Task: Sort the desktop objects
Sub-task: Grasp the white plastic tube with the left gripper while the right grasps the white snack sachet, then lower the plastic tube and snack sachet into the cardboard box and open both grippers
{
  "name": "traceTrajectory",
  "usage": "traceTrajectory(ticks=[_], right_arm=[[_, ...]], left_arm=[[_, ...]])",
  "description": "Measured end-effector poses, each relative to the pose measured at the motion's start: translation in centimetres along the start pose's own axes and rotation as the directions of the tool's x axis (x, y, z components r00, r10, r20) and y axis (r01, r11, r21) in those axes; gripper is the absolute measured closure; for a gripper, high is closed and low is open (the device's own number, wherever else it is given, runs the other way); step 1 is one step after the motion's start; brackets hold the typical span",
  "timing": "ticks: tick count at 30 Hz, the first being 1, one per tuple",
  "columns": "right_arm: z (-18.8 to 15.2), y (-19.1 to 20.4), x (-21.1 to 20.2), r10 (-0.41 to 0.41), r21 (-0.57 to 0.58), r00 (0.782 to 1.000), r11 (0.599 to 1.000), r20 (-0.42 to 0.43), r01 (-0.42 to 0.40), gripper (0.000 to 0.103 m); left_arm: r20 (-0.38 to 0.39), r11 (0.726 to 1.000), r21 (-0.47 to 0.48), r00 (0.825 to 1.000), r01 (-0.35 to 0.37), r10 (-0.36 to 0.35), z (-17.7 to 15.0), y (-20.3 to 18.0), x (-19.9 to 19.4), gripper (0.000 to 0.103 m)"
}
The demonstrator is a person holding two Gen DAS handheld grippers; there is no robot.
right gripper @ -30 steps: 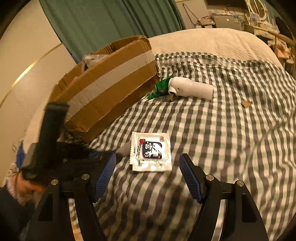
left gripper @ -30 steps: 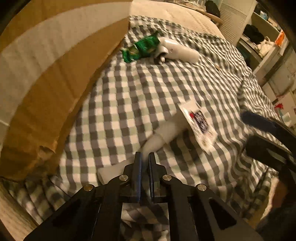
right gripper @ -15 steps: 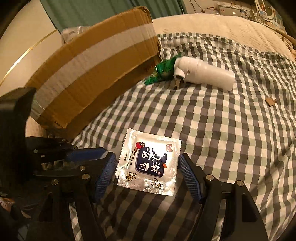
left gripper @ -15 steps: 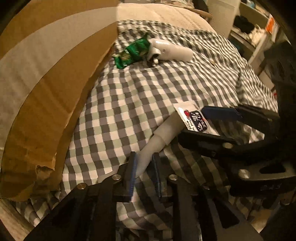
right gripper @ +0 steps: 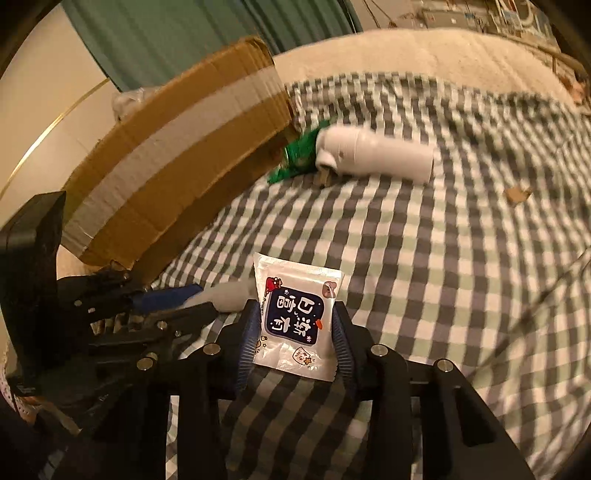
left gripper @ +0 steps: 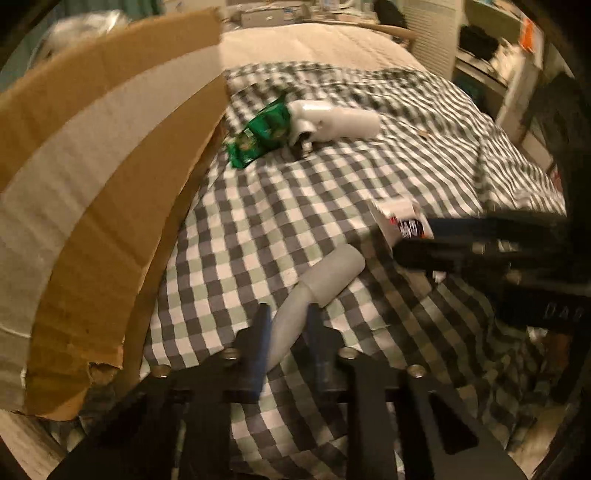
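Checked cloth [right gripper: 443, 277]; packet [right gripper: 295, 314] seemingly claw-gripped [right gripper: 295, 332].

checked bedspread [right gripper: 461, 258], cardboard box [right gripper: 177, 166], green packet [left gripper: 262, 134], white device [right gripper: 376, 155]

Warm dim light; a bed [right gripper: 424, 48] under a checked cloth [right gripper: 461, 258], green curtain [right gripper: 166, 33] behind, cluttered shelves [left gripper: 517, 55] beyond its far corner.

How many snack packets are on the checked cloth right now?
2: a white packet pinched in the right gripper, and a green packet beside the cardboard box. The box may hide more.
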State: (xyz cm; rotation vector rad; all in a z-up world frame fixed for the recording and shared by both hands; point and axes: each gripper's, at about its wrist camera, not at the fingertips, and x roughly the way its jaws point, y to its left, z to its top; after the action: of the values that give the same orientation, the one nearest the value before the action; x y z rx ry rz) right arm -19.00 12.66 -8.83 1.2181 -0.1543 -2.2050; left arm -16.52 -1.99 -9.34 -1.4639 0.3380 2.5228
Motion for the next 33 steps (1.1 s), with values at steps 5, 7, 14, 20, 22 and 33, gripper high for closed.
traceTrajectory(ticks=[5,7,14,20,22,33], right_arm=[[0.9,0.0,-2.8,-0.006,0.005,0.998,1.000,0.065,0.006,0.065],[1.1,-0.2,-4.0,-0.006,0.017,0.996,1.000,0.090,0.004,0.065],[2.2,-0.2,-7.0,-0.011,0.027,0.986,1.000,0.166,0.006,0.065],[2.4,1.4,-7.9,-0.015,-0.012,0.986,1.000,0.165,0.017,0.065],[2.9,2.2,-8.1,-0.007,-0.023,0.985,1.000,0.170,0.011,0.065],[13.0,13.7,-9.7,0.100,-0.211,0.963,0.976,0.252,-0.046,0.065]], left_arm=[[0.064,1.000,0.000,0.998,-0.027,0.027,0.9,-0.7,-1.7,0.094],[0.103,0.998,-0.040,0.994,-0.038,0.042,1.3,-0.1,-3.2,0.094],[0.182,0.984,-0.153,0.976,-0.093,0.120,3.7,0.4,-7.2,0.094],[0.270,0.977,-0.207,0.956,-0.056,0.113,5.6,1.1,-10.6,0.094],[0.335,0.977,-0.207,0.935,-0.046,0.115,5.9,1.6,-12.8,0.094],[0.454,0.927,-0.368,0.857,-0.070,0.244,7.0,10.7,-19.1,0.094]])
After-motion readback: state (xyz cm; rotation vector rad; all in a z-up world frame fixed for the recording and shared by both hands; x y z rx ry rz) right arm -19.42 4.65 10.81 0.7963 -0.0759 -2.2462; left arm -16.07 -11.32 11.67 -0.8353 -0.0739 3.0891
